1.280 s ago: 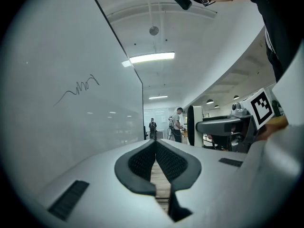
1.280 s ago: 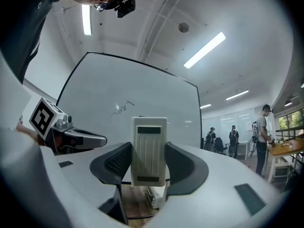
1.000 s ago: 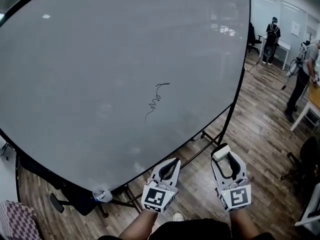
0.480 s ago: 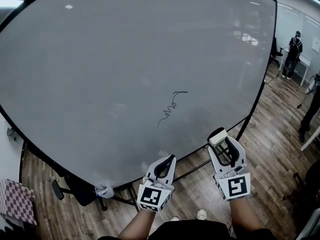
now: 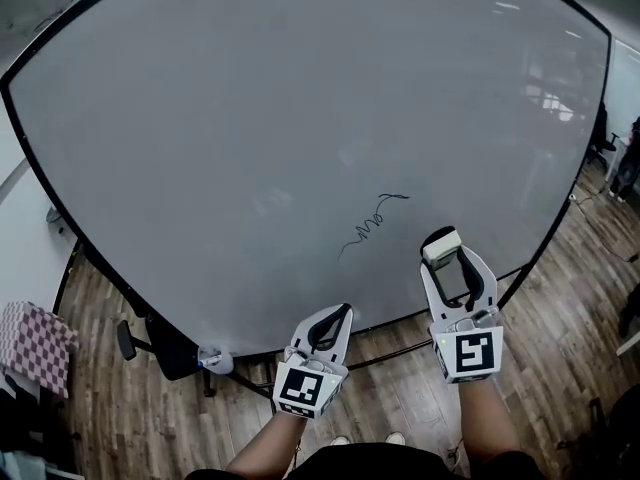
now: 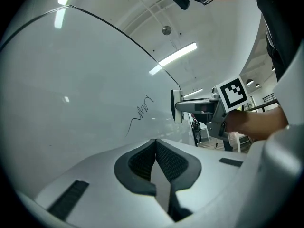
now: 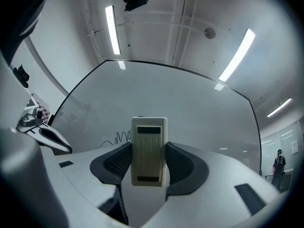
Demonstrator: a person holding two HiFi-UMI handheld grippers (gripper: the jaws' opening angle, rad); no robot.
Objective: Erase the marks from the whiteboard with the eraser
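the right gripper [image 5: 446, 256] is clamped on the eraser [image 7: 149, 151], its pads pressing the two long sides so the block stands up between the jaws, just right of the black scribble [image 5: 372, 226] on the whiteboard [image 5: 250, 118]. the left gripper [image 5: 342, 314] hangs lower and to the left with its jaws together and nothing between them.

the scribble looks untouched, and no view settles whether the eraser is on the board yet. the likeliest trouble is the grip. the eraser is pinched only at its sides, so pressing it against the board could twist it or push it back through the pads, leaving one edge to scrape while the wiping face lifts off. a light or tilted pass would probably smear the thin line rather than lift it. the scribble runs slantwise up to the right, so one straight sweep may miss its tail or its top hook. the board also seems to stand on a wheeled frame [image 5: 125, 340], which a firm push might roll away.

no brand or label can be read. the eraser shows two dark bars and ribbing, the gripper cubes carry square markers, and the scribble spells no legible word.
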